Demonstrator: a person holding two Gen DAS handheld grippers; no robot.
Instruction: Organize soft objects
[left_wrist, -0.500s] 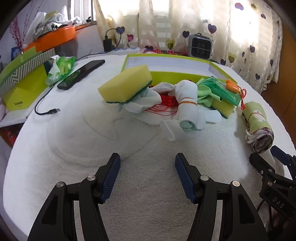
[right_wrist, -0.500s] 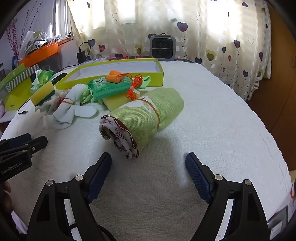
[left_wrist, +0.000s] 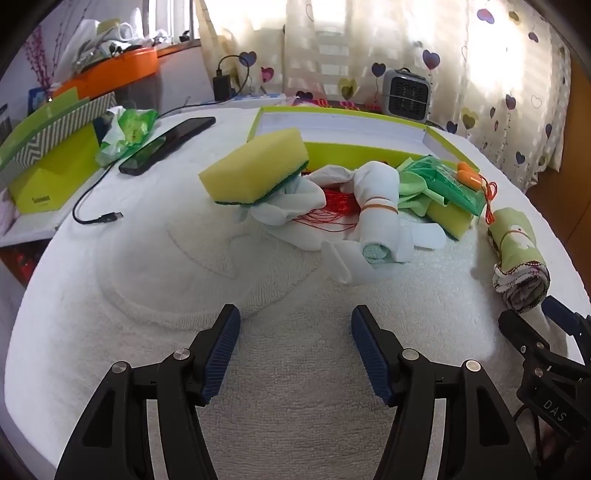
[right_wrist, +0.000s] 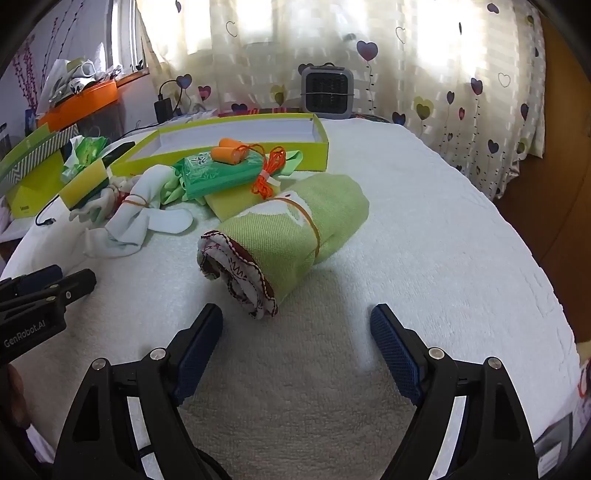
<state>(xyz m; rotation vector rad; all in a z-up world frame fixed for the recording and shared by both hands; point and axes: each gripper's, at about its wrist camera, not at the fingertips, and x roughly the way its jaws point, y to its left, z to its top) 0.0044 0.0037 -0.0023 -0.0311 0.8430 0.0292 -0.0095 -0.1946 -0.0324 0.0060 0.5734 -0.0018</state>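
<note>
From the left wrist view we start at nine o'clock, where a striped box and a crumpled green wrapper sit at the table's edge, with a dark phone and a loose cable just beside them. These look like bystanders, not part of our sorting.

Toward eleven o'clock a yellow sponge leans tilted on a heap of white cloth, with red string tangled beneath. At twelve o'clock lies a white sock bundle bound by a rubber band. Behind it stands the open lime-green tray, and we see nothing inside it.

At one o'clock a green packet rests on a second sponge, orange earplugs on top. At two o'clock the rolled green towel lies apart from the heap.

Our left gripper hangs released over bare white terry cover, grasping nothing. Our right gripper is spread wide as well, and the towel roll lies at twelve o'clock, just beyond its fingertips and not between them.

We judge the task barely begun: every soft item is outside the tray. The towel seems the likeliest first pick, then socks, cloths and sponges.
</note>
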